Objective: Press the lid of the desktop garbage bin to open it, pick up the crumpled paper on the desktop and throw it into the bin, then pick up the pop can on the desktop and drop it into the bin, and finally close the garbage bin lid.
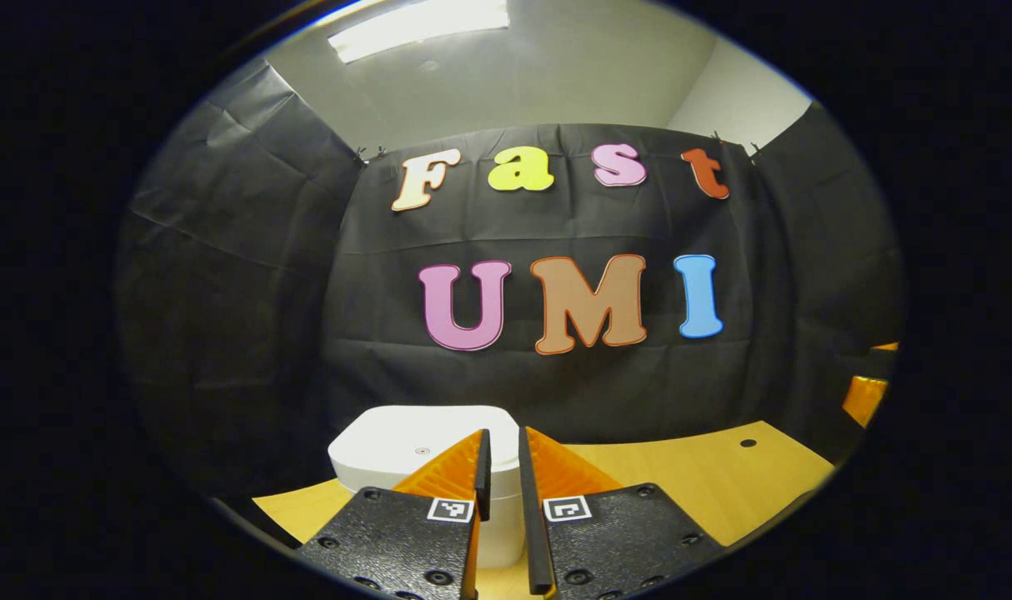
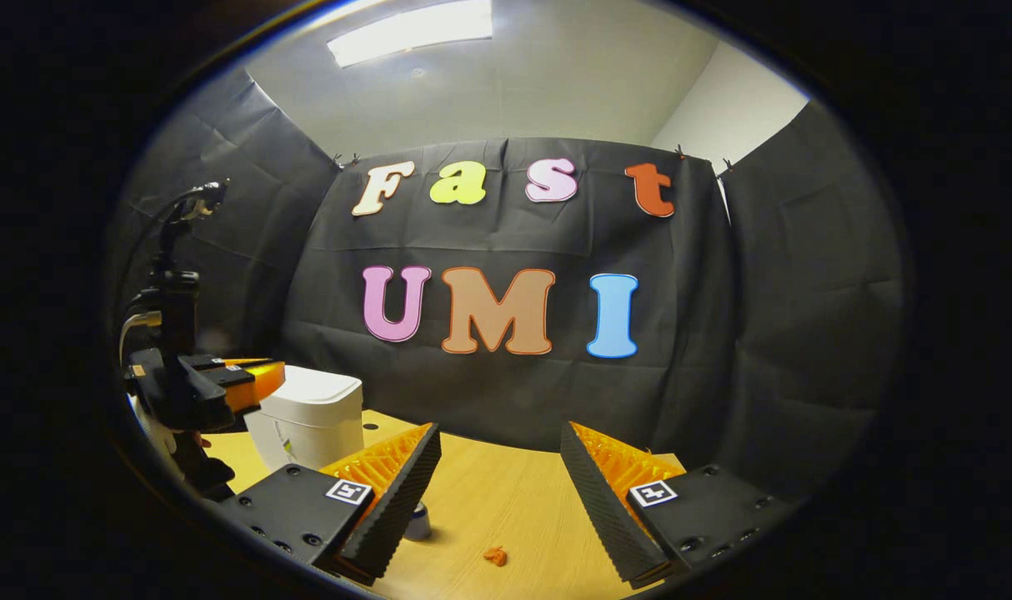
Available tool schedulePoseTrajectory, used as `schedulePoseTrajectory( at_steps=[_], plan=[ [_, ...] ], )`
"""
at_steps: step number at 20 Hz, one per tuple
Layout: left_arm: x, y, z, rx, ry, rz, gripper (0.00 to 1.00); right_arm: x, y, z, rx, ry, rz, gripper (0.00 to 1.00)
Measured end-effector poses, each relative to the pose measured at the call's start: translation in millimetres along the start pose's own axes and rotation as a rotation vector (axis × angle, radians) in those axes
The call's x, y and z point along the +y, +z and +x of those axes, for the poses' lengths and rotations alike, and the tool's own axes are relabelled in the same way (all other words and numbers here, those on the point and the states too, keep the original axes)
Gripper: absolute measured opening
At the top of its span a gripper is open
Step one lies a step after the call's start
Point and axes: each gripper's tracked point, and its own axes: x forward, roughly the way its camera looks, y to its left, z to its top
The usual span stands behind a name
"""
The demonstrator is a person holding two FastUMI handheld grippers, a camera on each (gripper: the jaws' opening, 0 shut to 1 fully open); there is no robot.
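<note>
the left gripper (image 1: pixel 503 483) hangs just above the white garbage bin (image 1: pixel 406 454), fingers nearly together with only a thin slit between them, gripping nothing. the bin stands upright at the desk's (image 2: pixel 489 500) left end, lid down and flat. the right gripper (image 2: pixel 499 487) is spread wide and empty over the crumpled paper (image 2: pixel 495 556); a partly hidden pop can (image 2: pixel 418 523) stands upright just beside its left finger.

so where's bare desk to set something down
Bare desk lies between the bin and the crumpled paper, and right of the bin toward the cloth wall. It is crowded at the bin, where the left claw hovers with the can nearby.
</note>
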Motion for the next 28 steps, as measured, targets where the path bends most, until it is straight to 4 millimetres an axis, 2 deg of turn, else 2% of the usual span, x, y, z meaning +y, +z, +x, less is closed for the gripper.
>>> schedulePoseTrajectory(
  at_steps=[4, 8, 11, 14, 19, 21, 25, 28],
  plan=[
    [29.7, -10.1, 24.5, 0.022, 0.061, 0.01, 0.07, -7.2, -2.6, -1.2, 0.009, -0.022, -0.007, 0.96],
    [41.3, -29.0, 47.2, 0.072, 0.064, 0.006, 0.0, -10.4, -7.1, 0.3, 0.026, -0.037, -0.005, 0.96],
    [48.5, -37.2, 56.5, 0.096, 0.073, -0.025, 0.0, -10.6, -10.1, 2.2, 0.037, -0.041, -0.011, 0.96],
    [54.3, -51.8, 57.5, 0.134, 0.083, -0.041, 0.0, -8.1, -15.1, 4.4, 0.052, -0.036, -0.012, 0.96],
    [50.1, -59.4, 55.9, 0.152, 0.077, 0.032, 0.0, 2.7, -23.6, 11.2, 0.079, -0.011, -0.012, 0.96],
    [52.8, -58.1, 57.4, 0.149, 0.073, 0.093, 0.0, 7.5, -28.2, 12.2, 0.09, -0.001, -0.012, 0.96],
    [51.5, -53.8, 57.7, 0.082, 0.069, 0.041, 0.0, 12.6, -29.9, 13.5, 0.094, 0.01, -0.023, 0.96],
    [51.6, -47.7, 57.8, 0.058, 0.063, 0.105, 0.0, 11.2, -31.4, 14.6, 0.092, 0.009, -0.019, 0.96]
  ],
)
